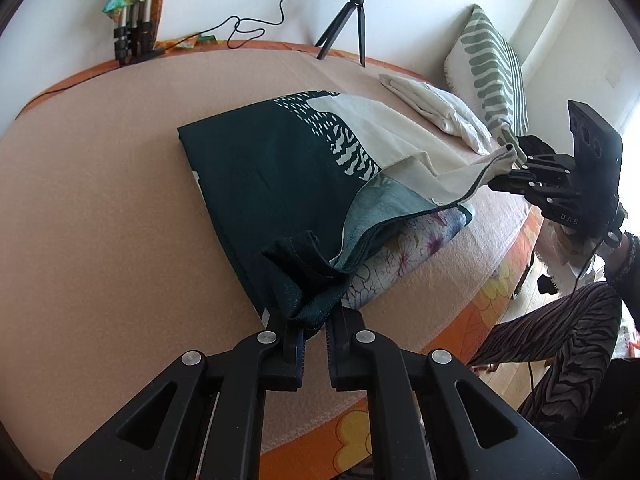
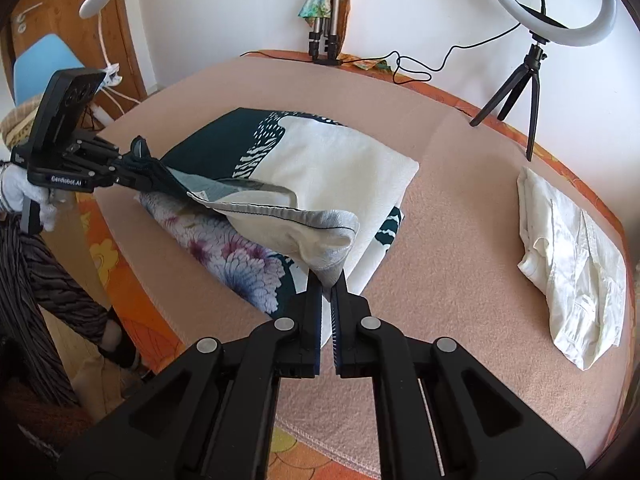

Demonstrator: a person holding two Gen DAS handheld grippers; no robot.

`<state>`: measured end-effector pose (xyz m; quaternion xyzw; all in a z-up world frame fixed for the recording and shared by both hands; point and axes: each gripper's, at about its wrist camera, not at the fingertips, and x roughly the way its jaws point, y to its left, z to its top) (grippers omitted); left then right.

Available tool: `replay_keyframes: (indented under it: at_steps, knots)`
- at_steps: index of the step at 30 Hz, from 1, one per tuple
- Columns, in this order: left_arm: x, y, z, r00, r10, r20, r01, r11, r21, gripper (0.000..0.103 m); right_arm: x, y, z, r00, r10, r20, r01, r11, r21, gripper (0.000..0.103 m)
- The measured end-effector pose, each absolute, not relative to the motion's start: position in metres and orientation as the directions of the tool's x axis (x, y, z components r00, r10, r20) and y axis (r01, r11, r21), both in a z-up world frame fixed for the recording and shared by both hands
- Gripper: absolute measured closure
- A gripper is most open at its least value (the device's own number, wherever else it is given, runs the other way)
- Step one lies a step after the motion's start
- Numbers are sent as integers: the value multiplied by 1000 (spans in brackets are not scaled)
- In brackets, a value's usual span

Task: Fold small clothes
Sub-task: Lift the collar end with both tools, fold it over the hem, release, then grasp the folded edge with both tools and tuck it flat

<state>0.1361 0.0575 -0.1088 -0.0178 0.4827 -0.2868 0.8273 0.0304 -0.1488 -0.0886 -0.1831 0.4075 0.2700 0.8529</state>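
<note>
Left gripper (image 1: 314, 330): fingers narrow, pinching a bunched dark-teal corner of the printed cloth (image 1: 280, 168), low centre of the left wrist view. Right gripper (image 2: 328, 286): fingers nearly closed on a cream corner of the same cloth, centre of the right wrist view. Held edge slung between the two corners, lifted off a floral layer (image 2: 236, 256) beneath; rest of the cloth lying flat mid-frame on the pink blanket (image 1: 100, 184) of the bed. Folded white shirt (image 2: 572, 256) well apart, at the right of the right wrist view. Ring light (image 2: 556, 12) on its tripod at the upper right.

Probably mid-fold, carrying the near edge over. To do it well: keep both corners level and the edge taut, lay it squarely onto the far edge, release both sides together, avoid dragging the lower layer.
</note>
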Motion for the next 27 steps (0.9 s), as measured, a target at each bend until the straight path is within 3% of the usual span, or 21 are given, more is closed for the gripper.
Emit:
replay_keyframes:
  at_steps: [7, 8, 9, 10, 11, 12, 19, 25, 27]
  knots:
    - [111, 63, -96, 344, -498, -796, 480, 822, -306, 91, 9, -180, -82, 495, 278, -823, -583, 809, -77, 93]
    - [108, 64, -92, 349, -507, -788, 487, 816, -310, 91, 11, -186, -78, 489, 296, -821, -565, 824, -39, 87]
    - [105, 64, -87, 355, -517, -778, 495, 811, -313, 91, 14, -191, -75, 483, 308, -819, -535, 845, 2, 72]
    - [102, 64, -82, 361, -534, -764, 507, 801, -320, 91, 19, -196, -73, 476, 328, -816, -504, 862, 53, 64]
    - [100, 64, -76, 374, -545, -750, 518, 794, -319, 91, 22, -200, -73, 464, 362, -809, -479, 870, 115, 58]
    - [98, 65, -70, 390, -552, -737, 525, 791, -315, 91, 27, -204, -74, 447, 397, -801, -451, 874, 182, 57]
    - [109, 60, -62, 441, -525, -728, 523, 809, -267, 91, 61, -224, -119, 301, 592, -748, -189, 806, 561, 57]
    - [130, 47, -93, 405, -486, -774, 511, 823, -250, 91, 68, -211, -146, 230, 662, -713, -100, 745, 659, 59]
    - [135, 45, -100, 394, -486, -780, 499, 826, -262, 91, 69, -209, -151, 226, 689, -689, -77, 718, 692, 92]
